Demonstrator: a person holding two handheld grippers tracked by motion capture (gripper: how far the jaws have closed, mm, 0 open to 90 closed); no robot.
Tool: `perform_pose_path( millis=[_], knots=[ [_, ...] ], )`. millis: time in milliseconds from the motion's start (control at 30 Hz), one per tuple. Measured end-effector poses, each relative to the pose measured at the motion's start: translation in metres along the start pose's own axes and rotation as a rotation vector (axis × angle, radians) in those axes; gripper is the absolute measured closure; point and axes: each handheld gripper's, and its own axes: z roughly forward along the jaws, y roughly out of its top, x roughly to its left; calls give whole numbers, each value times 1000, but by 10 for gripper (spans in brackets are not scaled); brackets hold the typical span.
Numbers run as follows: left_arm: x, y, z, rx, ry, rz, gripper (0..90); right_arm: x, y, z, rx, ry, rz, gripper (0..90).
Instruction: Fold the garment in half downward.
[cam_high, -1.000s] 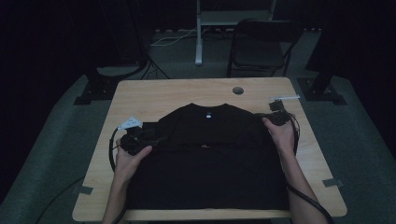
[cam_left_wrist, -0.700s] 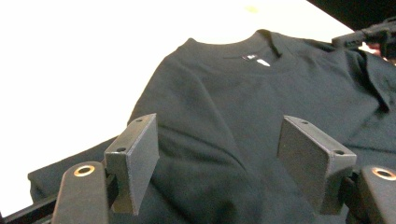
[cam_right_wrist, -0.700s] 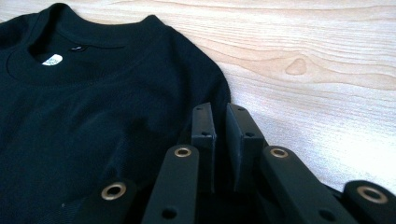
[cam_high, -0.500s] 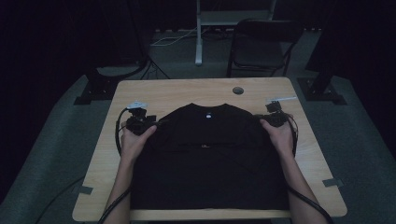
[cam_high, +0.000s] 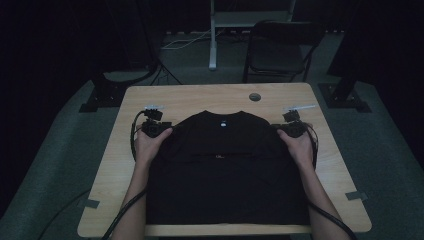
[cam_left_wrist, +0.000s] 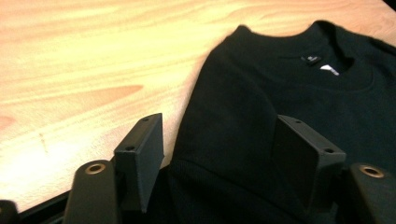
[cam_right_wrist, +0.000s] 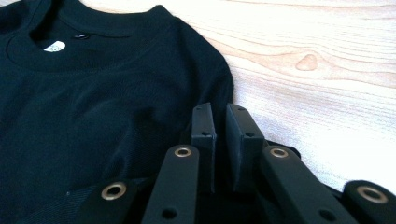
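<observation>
Black sweatshirt (cam_high: 225, 170) flat, folded; left claw (cam_left_wrist: 219, 154) closing, astride shoulder; right claw (cam_right_wrist: 223, 140) pinching fabric.

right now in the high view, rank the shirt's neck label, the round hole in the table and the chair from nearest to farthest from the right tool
1. Neck label: on the black shirt, to the left of the right tool.
2. Round hole: in the table, beyond the collar.
3. Chair: on the floor past the table's far edge.

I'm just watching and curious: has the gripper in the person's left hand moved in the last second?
Yes. In the high view the left gripper has moved up the picture towards the table's far edge, to the black shirt's shoulder, its jaws closing around that edge.
</observation>
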Motion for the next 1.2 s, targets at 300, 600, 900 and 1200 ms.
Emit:
perform_pose_path(
  millis=[300,600,900,1200],
  knots=[
    [3,-2,-1,-13,39,-16,536,-1,-2,0,-1,3,2,813],
    [-3,1,0,23,77,45,709,-1,-3,1,-4,9,8,810],
    [1,0,5,48,50,-11,639,-1,-4,1,-3,13,12,809],
    [2,-1,7,77,54,-25,764,-1,-4,2,-5,15,13,805]
  ],
)
